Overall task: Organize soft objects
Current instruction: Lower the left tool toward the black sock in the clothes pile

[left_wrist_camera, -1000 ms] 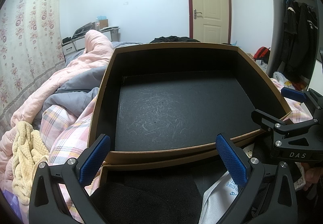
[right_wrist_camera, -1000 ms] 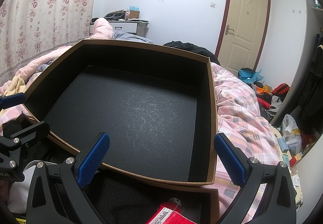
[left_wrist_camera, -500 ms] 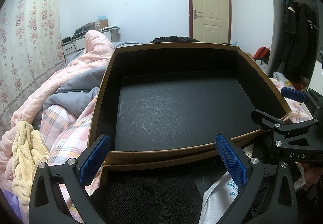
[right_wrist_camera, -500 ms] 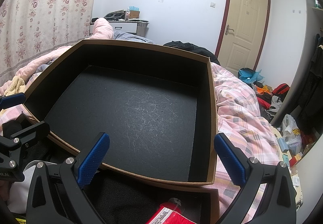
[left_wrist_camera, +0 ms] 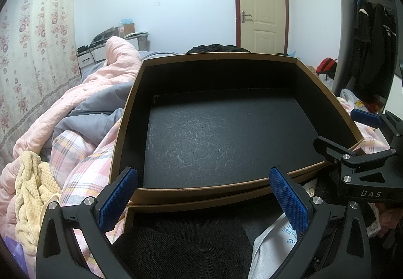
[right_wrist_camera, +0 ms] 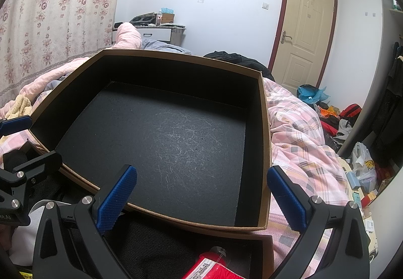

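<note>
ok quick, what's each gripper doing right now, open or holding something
left gripper: open, holding nothing, at the near rim of the black-lined box.
right gripper: open, holding nothing, at the same box's near rim.

free: box [left_wrist_camera: 221,143] interior | obstacle: its raised walls

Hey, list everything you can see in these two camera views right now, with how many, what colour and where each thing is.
Empty box: one, brown rim, black inside, on the bed, straight ahead.
Lower box: one, brown rim, nearest the cameras, holding dark fabric and packets.
Black fabric: one, inside the lower box.
Red packet: one, in the lower box.
White packet: one, in the lower box.
Yellow towel: one, bed, far left.
Plaid sheet: pink, under the boxes.
Pink quilt: one, left.
Door: cream, shut.
Left tool: open, holds nothing.
Right tool: open, holds nothing.
</note>
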Demonstrator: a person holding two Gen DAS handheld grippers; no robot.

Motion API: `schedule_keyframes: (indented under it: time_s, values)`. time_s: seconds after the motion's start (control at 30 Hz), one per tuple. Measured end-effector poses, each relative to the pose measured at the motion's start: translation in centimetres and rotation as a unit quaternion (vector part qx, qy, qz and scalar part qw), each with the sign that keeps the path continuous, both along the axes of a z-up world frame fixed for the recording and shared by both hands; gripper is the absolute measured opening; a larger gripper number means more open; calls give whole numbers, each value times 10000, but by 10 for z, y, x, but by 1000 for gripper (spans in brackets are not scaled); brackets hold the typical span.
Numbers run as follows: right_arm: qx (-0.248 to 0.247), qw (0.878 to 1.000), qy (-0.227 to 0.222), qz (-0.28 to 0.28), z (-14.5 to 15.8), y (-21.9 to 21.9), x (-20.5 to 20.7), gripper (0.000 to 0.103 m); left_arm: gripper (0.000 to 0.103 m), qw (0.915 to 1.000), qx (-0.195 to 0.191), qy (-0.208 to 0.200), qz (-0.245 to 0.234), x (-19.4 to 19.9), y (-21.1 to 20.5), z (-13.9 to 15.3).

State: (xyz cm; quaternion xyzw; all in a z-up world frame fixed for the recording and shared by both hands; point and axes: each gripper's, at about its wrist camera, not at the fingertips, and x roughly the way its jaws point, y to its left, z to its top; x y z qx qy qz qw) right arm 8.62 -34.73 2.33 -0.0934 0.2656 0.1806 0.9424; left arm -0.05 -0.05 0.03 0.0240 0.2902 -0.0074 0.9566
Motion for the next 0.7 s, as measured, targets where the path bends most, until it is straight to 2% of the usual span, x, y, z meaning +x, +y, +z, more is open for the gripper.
schedule_keyframes:
  time_s: [0.07, 0.13, 0.27, 0.33, 0.4, 0.43, 0.5, 0.57, 0.63, 0.7]
  values:
    - [21, 10000, 4, -2, 1, -1, 1, 102, 103, 9996, 158, 25, 253, -2, 1, 5]
    - [67, 10000, 23, -6, 1, -2, 2, 102, 103, 9989, 122, -138, 425, -9, 9, 19]
    - [90, 10000, 17, 2, 1, 0, -1, 102, 103, 9975, -402, -561, 175, -33, 27, 53]
    - [94, 10000, 19, 1, 1, 0, 0, 102, 103, 9970, -544, -536, 78, -39, 33, 63]
    - [94, 10000, 18, 3, 1, 0, 0, 102, 103, 9976, -670, -178, -87, -38, 36, 66]
    - [92, 10000, 17, 2, 0, -1, 0, 102, 103, 9967, -742, 209, -270, -34, 35, 63]
    - [94, 10000, 19, 2, 0, -1, 0, 102, 103, 9919, -817, 794, -554, -27, 29, 55]
    - [95, 10000, 17, 3, 0, -1, 0, 102, 103, 9820, -836, 1404, -950, -24, 20, 42]
    - [96, 10000, 17, 4, 1, -2, -1, 102, 103, 9771, -637, 1609, -1235, -27, 10, 33]
    - [97, 10000, 17, 3, 1, -2, -1, 102, 103, 9784, -275, 1586, -1297, -33, 2, 28]
